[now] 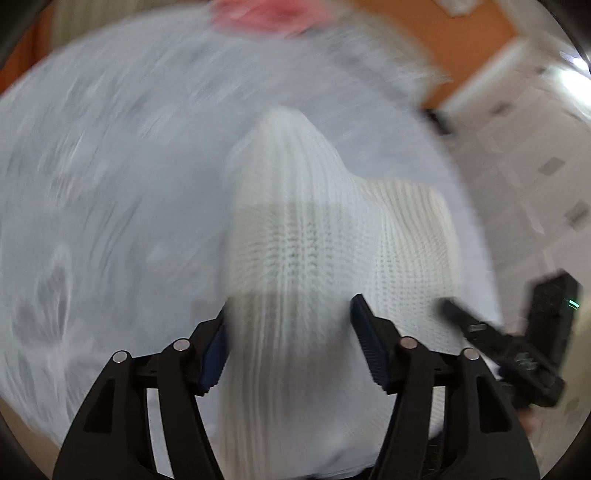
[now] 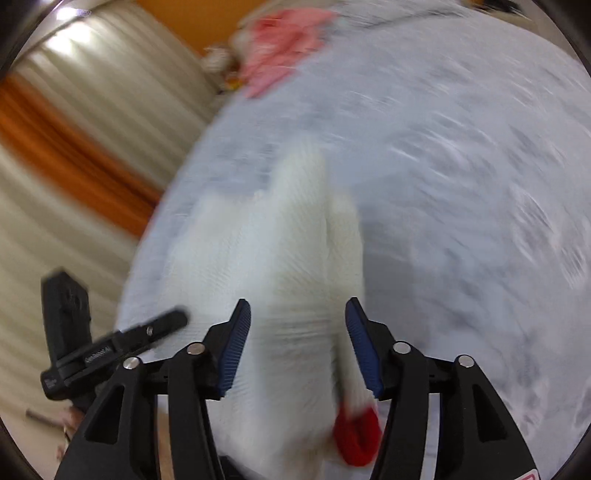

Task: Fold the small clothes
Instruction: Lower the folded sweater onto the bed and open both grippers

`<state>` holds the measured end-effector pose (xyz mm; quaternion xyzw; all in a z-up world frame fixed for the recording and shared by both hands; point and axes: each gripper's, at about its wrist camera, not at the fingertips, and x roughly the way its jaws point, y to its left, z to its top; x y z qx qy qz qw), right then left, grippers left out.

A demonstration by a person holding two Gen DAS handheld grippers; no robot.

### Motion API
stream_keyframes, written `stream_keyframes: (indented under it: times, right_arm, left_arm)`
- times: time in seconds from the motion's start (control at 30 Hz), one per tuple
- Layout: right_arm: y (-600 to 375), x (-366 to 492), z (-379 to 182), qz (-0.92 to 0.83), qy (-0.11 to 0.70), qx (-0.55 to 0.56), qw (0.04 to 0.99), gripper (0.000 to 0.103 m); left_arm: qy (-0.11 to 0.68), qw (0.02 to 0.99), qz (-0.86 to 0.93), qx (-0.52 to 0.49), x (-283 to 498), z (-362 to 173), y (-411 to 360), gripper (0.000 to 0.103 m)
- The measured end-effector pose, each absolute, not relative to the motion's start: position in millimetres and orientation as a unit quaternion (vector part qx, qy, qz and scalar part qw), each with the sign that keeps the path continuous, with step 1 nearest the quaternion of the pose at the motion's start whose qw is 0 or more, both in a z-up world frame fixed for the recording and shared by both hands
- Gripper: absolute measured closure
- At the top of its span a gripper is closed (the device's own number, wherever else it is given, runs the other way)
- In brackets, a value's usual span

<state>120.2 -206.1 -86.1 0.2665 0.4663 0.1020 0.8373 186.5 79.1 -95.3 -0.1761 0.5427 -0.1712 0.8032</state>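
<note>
A white ribbed knit garment (image 1: 314, 206) lies on a pale blue-grey bed cover (image 1: 110, 166). My left gripper (image 1: 291, 306) hangs just over its near part, jaws apart, with the knit running between and under the blue pads. In the right wrist view the same garment (image 2: 295, 229) stretches away between the spread jaws of my right gripper (image 2: 298, 302). A gap shows beside the right pad. A red trim piece (image 2: 356, 439) of the garment sits low, by the right finger. Both views are motion-blurred.
A pink garment (image 1: 266, 16) (image 2: 284, 40) lies at the far end of the bed cover (image 2: 461, 184). Beige and orange curtains (image 2: 74, 129) hang on the left. Pale floor tiles (image 1: 535, 166) lie beyond the bed's right edge. Each view catches the other tool's black body (image 1: 546, 314) (image 2: 66, 314).
</note>
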Motion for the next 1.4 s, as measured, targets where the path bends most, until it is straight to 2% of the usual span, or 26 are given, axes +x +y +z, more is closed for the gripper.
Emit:
stream_keyframes:
  times: [0.07,0.17,0.2,0.23,0.27,0.33,0.4,0.43,0.47,0.5,0.53,0.6,0.63,0.67,0.73,0.77,0.83,0.93,1.0,1.07,1.1,1.13,1.2,1.3,1.33,1.4]
  right_arm:
    - [-217,104,-76,0.11,0.441,0.276,0.847,0.051]
    - [-216,92,-56,0.121,0.42,0.256,0.862,0.051]
    - [-211,92,-51,0.129,0.414,0.253,0.865,0.056]
    - [-206,94,-50,0.135,0.411,0.246,0.867,0.067]
    - [-199,97,-51,0.143,0.411,0.233,0.87,0.083]
    - [-176,110,-61,0.137,0.443,0.174,0.869,0.09]
    - [-174,124,-80,0.104,0.475,0.164,0.858,0.089]
    - [-179,128,-84,0.09,0.477,0.177,0.856,0.075]
    - [-185,132,-87,0.07,0.481,0.186,0.854,0.045]
    - [-189,136,-91,0.062,0.48,0.194,0.853,0.037]
    - [-193,143,-97,0.066,0.478,0.207,0.851,0.034]
    - [-190,164,-117,0.095,0.51,0.236,0.822,0.034]
    - [-189,171,-128,0.109,0.525,0.255,0.805,0.038]
    - [-188,178,-141,0.117,0.538,0.272,0.789,0.053]
    - [-189,184,-150,0.122,0.54,0.291,0.78,0.068]
    - [-193,184,-141,0.122,0.533,0.298,0.782,0.072]
    - [-199,178,-113,0.133,0.502,0.299,0.801,0.074]
    - [-204,165,-78,0.125,0.462,0.252,0.841,0.073]
    - [-212,168,-91,0.116,0.472,0.245,0.839,0.068]
    - [-220,177,-130,0.08,0.523,0.225,0.819,0.065]
    - [-225,177,-134,0.079,0.523,0.237,0.815,0.065]
    - [-232,169,-125,0.082,0.503,0.268,0.817,0.067]
    - [-231,147,-86,0.074,0.46,0.241,0.852,0.068]
    - [-219,124,-57,0.09,0.44,0.208,0.869,0.079]
    - [-208,118,-57,0.096,0.451,0.18,0.869,0.084]
    - [-191,118,-79,0.098,0.491,0.125,0.857,0.089]
  left_arm:
    - [0.535,0.798,-0.171,-0.219,177,-102,101,0.049]
    - [0.499,0.821,-0.179,-0.212,161,-77,110,0.041]
    - [0.495,0.824,-0.181,-0.209,159,-72,109,0.041]
    - [0.492,0.828,-0.182,-0.198,157,-69,104,0.041]
    - [0.491,0.83,-0.187,-0.186,155,-67,98,0.04]
    - [0.494,0.838,-0.177,-0.149,155,-72,85,0.036]
    - [0.499,0.84,-0.165,-0.134,159,-80,82,0.036]
    - [0.5,0.836,-0.168,-0.151,163,-83,86,0.035]
    - [0.501,0.827,-0.175,-0.186,168,-88,95,0.026]
    - [0.504,0.82,-0.176,-0.204,173,-93,101,0.019]
    - [0.51,0.808,-0.176,-0.235,181,-101,107,0.017]
    - [0.539,0.78,-0.174,-0.267,201,-127,111,0.018]
    - [0.55,0.772,-0.169,-0.27,207,-136,109,0.021]
    - [0.559,0.763,-0.175,-0.275,212,-146,106,0.036]
    - [0.565,0.754,-0.18,-0.283,216,-150,98,0.047]
    - [0.557,0.762,-0.187,-0.274,215,-139,94,0.056]
    - [0.54,0.774,-0.212,-0.255,213,-115,85,0.06]
    - [0.508,0.794,-0.247,-0.223,211,-85,65,0.06]
    - [0.509,0.802,-0.242,-0.197,214,-87,54,0.054]
    - [0.536,0.803,-0.204,-0.163,221,-113,42,0.049]
    - [0.549,0.802,-0.182,-0.15,222,-124,40,0.046]
    - [0.543,0.806,-0.175,-0.157,217,-123,43,0.045]
    - [0.531,0.818,-0.166,-0.146,206,-105,46,0.044]
    - [0.49,0.854,-0.147,-0.09,178,-68,48,0.034]
    - [0.48,0.863,-0.14,-0.067,169,-61,43,0.029]
    - [0.485,0.866,-0.119,-0.024,162,-60,32,0.027]
